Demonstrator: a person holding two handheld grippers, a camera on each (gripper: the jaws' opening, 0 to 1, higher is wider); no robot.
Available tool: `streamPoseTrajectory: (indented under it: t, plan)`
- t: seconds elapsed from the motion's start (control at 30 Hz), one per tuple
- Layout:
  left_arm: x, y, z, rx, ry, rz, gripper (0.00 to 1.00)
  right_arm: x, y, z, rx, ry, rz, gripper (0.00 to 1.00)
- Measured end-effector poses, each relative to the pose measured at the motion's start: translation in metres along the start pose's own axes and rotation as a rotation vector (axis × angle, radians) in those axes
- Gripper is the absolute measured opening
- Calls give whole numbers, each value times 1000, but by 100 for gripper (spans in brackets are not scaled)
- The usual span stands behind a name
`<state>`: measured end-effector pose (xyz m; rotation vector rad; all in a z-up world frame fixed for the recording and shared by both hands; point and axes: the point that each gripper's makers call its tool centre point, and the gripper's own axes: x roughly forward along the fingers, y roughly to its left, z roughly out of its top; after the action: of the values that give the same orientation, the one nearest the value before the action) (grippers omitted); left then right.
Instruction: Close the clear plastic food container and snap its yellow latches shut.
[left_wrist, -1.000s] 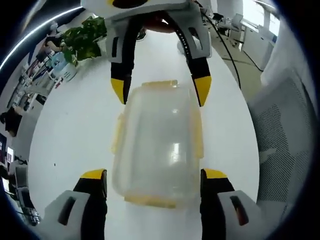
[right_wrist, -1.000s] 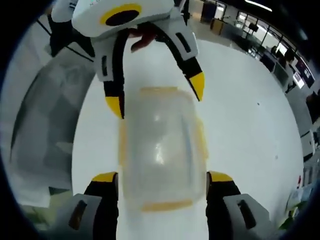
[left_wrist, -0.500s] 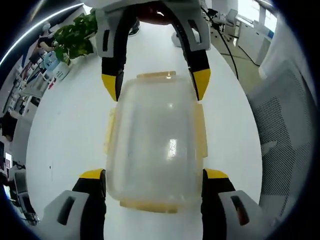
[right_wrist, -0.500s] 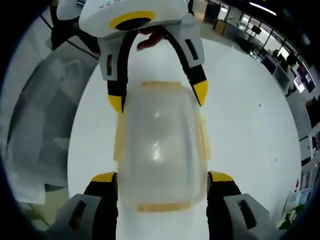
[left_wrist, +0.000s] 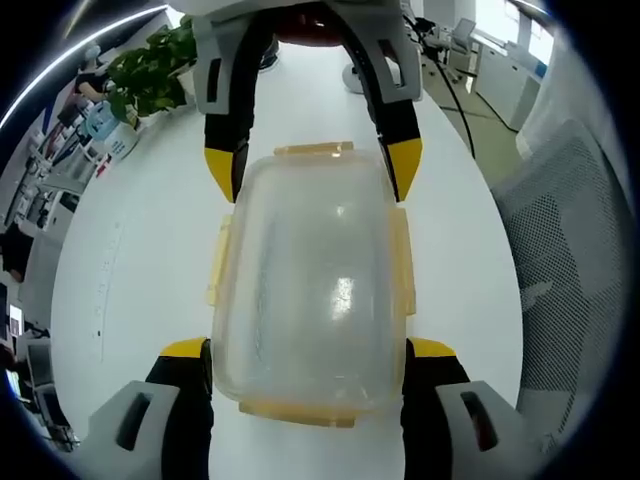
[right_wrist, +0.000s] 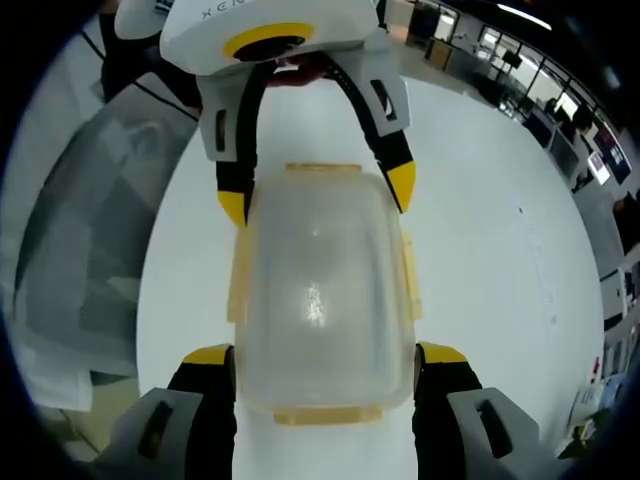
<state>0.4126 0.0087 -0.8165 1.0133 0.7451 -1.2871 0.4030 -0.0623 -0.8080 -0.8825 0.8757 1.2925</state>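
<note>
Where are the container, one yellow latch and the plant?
container (left_wrist: 310, 280), left gripper view, middle of the lid
yellow latch (left_wrist: 296, 412), left gripper view, near end strip
plant (left_wrist: 150, 75), left gripper view, leaves

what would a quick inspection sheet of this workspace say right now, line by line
surface: white table, bare around the job.
job's things: clear plastic food container with its lid on; yellow latches stick out at the sides and ends, apparently unsnapped.
clutter: nothing seen.
grippers: left tongs and right tongs open, one straddling each end of the container.
cables: black cable on the floor beyond the table.
surroundings: potted plant, grey mesh chair, office desks behind.
</note>
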Motion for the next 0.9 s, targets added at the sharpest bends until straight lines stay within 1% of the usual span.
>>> streamPoseTrajectory:
  t: [0.17, 0.27, 0.5, 0.9]
  plan:
    - [-3, -4, -7, -4, -11, 1, 78, 4, 4, 7, 1, -10, -2, 72]
    - [-6, -6, -11, -9, -12, 2, 78, 6, 7, 12, -2, -5, -3, 72]
    - [-10, -8, -21, -11, 5, 5, 79, 11, 9, 22, -5, 11, -5, 73]
    - [-23, -14, -47, -29, 7, 12, 79, 24, 15, 48, -14, 17, -5, 73]
